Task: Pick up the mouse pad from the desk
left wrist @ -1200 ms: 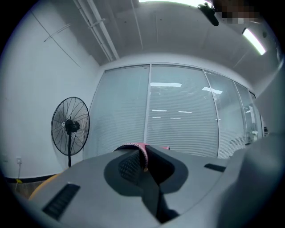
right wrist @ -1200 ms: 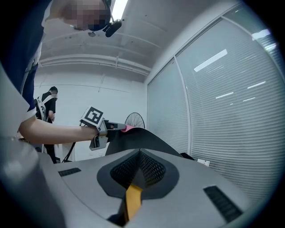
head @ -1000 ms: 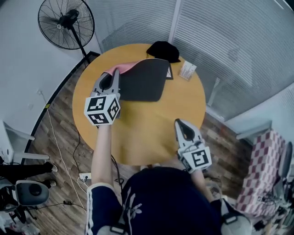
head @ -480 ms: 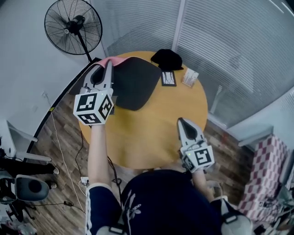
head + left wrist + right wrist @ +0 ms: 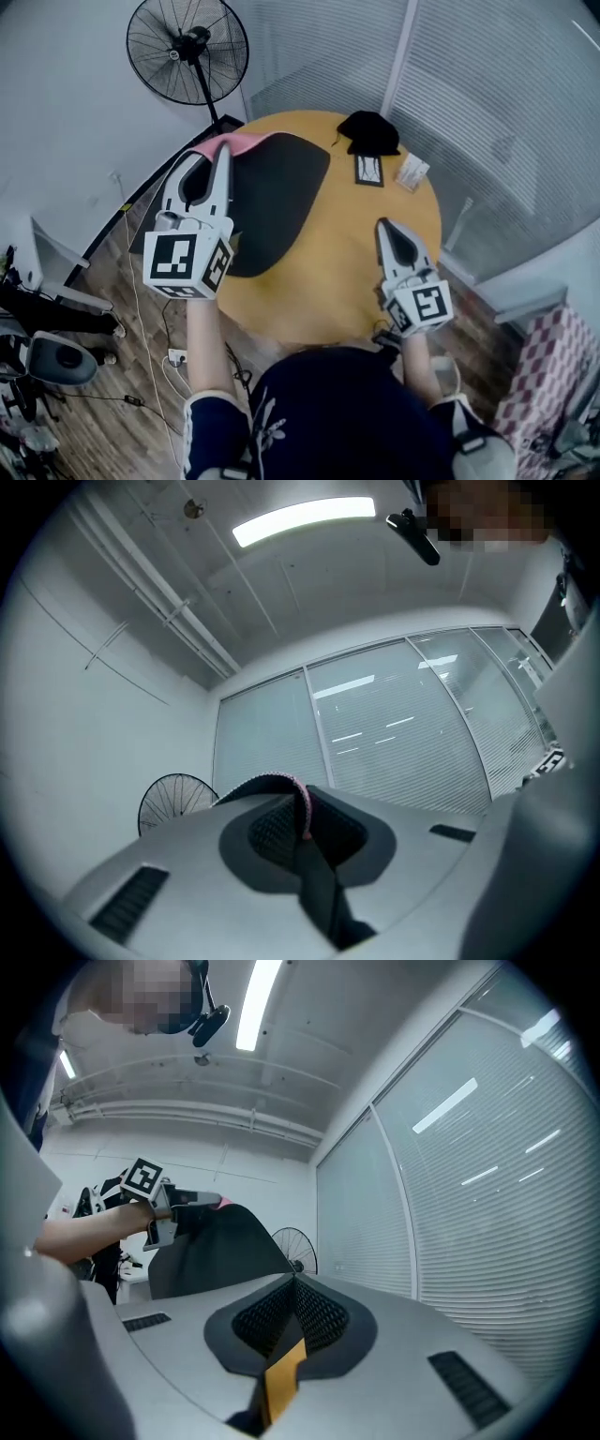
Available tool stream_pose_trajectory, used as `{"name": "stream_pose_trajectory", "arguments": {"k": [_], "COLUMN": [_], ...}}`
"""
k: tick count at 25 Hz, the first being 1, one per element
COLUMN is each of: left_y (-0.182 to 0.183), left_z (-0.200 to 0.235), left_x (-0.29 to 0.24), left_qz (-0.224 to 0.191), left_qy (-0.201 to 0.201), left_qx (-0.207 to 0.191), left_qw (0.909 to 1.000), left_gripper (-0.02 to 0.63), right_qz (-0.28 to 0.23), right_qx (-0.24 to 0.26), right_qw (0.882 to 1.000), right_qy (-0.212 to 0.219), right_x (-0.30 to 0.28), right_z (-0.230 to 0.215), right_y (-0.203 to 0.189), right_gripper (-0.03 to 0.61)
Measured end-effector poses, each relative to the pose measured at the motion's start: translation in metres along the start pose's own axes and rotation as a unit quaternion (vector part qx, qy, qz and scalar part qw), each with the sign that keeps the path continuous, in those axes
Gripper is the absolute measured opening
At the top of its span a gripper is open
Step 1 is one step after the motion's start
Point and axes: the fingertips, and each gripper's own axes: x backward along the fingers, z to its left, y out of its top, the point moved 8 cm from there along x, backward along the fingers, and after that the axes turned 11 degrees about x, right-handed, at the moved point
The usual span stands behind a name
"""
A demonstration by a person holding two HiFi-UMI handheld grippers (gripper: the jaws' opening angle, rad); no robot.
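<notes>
- The left gripper (image 5: 224,150) has its fingers clamped on the top edge of the mouse pad (image 5: 272,202). In the left gripper view, the thin edge with its pink lining sits pinched right at the tips.
- The pad hangs below those fingers as a limp black sheet, with the pink underside curling over at the pinch.
- In the right gripper view the sheet looks raised in open air, so I judge the pick-up as good as done. Its lowest edge is hidden there behind the gripper body, so I cannot confirm that it is clear of the bench (image 5: 347,253).
- The right gripper (image 5: 383,225) has its fingers together with nothing in them. Only the yellow bench top shows through the slit beneath the tips. It sits well to the right of the pad.
- What I think is left is, at most, a little more lift until the trailing corner is surely free, and then a steady hold.
- The rounded bench edge runs under the left fingers, and the pad drapes across it there.
- A floor fan (image 5: 187,52) stands just beyond the left fingers, so I would not swing the pad further that way.
- Beyond the right fingers lie a black bundle (image 5: 368,131), a small card (image 5: 368,170) and a white packet (image 5: 412,172), all apart from the pad.
- There is open room above the bench.
</notes>
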Motion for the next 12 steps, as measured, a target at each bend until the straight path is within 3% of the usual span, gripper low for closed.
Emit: {"name": "stream_pose_trajectory", "arguments": {"k": [12], "left_y": [-0.004], "left_z": [-0.027], "left_x": [0.069], "left_qz": [0.01], "left_qy": [0.073], "left_qx": [-0.001], "left_qw": [0.9973], "left_gripper": [0.02], "right_qz": [-0.028], "right_qx": [-0.008], "right_qw": [0.999], "right_qy": [0.032], "right_x": [-0.026], "right_z": [0.003], "right_y": [0.038], "right_gripper": [0.003]}}
